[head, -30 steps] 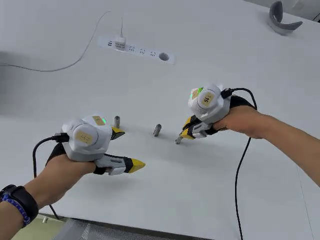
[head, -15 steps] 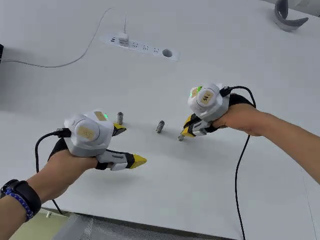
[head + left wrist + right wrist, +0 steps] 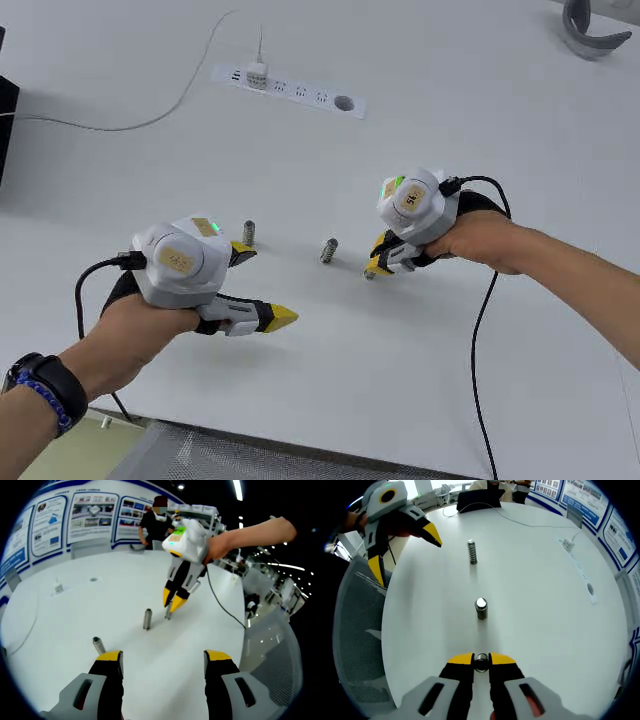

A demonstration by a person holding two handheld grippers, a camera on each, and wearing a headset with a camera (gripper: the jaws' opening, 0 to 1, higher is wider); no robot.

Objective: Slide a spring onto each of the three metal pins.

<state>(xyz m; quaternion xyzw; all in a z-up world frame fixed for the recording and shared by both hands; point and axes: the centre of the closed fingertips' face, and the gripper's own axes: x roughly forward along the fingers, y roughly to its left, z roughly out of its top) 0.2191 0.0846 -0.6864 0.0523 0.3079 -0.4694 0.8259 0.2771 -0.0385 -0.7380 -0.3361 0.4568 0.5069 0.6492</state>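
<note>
Since 1 s ago only the head cam has panned; both grippers sit as before rel. to the pins. Right gripper (image 3: 481,659) jaws are pressed together on a small spring (image 3: 481,663) low at the worktop (image 3: 420,380), just beside the mid pin (image 3: 480,608); the far pin (image 3: 473,551) is beyond, and both look coiled already. Left gripper (image 3: 162,656) is spread wide and empty. The spring is prob. light, squashy and apt to ping out, so pinch lightly across the mid coils, axis upright.

The left gripper (image 3: 264,284) and right gripper (image 3: 376,266) had rounded white housings (image 3: 205,268) with tan stickers (image 3: 177,261) and green lights (image 3: 391,184), black jaws tipped yellow, black cables (image 3: 478,330) trailing — the left wrist wore a black watch (image 3: 55,385) and blue beaded bracelet (image 3: 28,392).
</note>
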